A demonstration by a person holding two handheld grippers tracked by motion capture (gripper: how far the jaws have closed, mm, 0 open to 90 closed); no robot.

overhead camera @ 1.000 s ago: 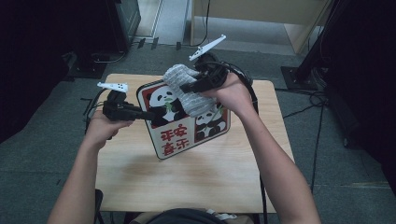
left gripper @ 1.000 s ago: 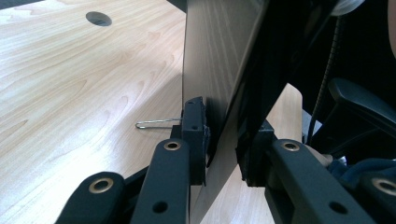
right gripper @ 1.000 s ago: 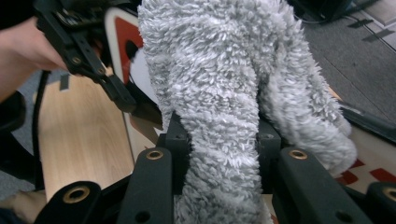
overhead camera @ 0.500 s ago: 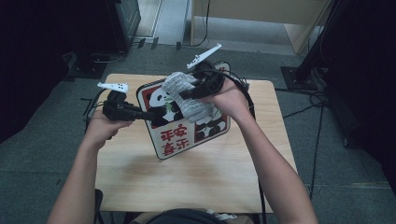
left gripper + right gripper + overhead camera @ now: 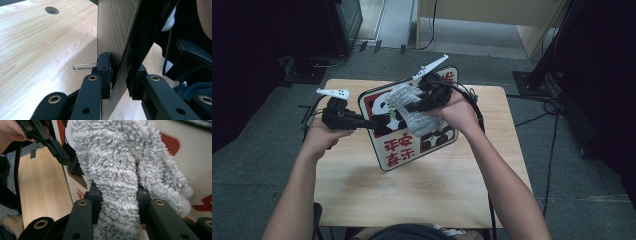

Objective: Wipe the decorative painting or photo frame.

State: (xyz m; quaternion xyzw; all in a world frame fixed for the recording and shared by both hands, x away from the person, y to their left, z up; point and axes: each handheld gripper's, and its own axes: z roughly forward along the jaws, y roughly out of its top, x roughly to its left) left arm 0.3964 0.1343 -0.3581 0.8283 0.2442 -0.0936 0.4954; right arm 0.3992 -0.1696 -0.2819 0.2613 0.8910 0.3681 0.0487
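Note:
A square board (image 5: 413, 148) printed with pandas and red characters stands tilted on the wooden table (image 5: 362, 200). My left gripper (image 5: 379, 123) is shut on its left edge; in the left gripper view the pads (image 5: 104, 72) clamp the thin board (image 5: 112, 32) from both sides. My right gripper (image 5: 412, 106) is shut on a fluffy grey cloth (image 5: 408, 114) and presses it against the board's printed face. In the right gripper view the cloth (image 5: 117, 165) bulges between the jaws, with the board (image 5: 175, 157) behind it and the left gripper (image 5: 60, 155) at upper left.
A thin wire leg (image 5: 83, 65) sticks out behind the board, low over the table (image 5: 37, 50), which has a round cable hole (image 5: 52, 10). Cables (image 5: 472, 100) trail over the table's far right. A dark stand (image 5: 537, 75) rises off to the right.
My right gripper has sunk a little with the cloth, sliding it down across the board's face. The left gripper and the board's clamped edge have stayed put.

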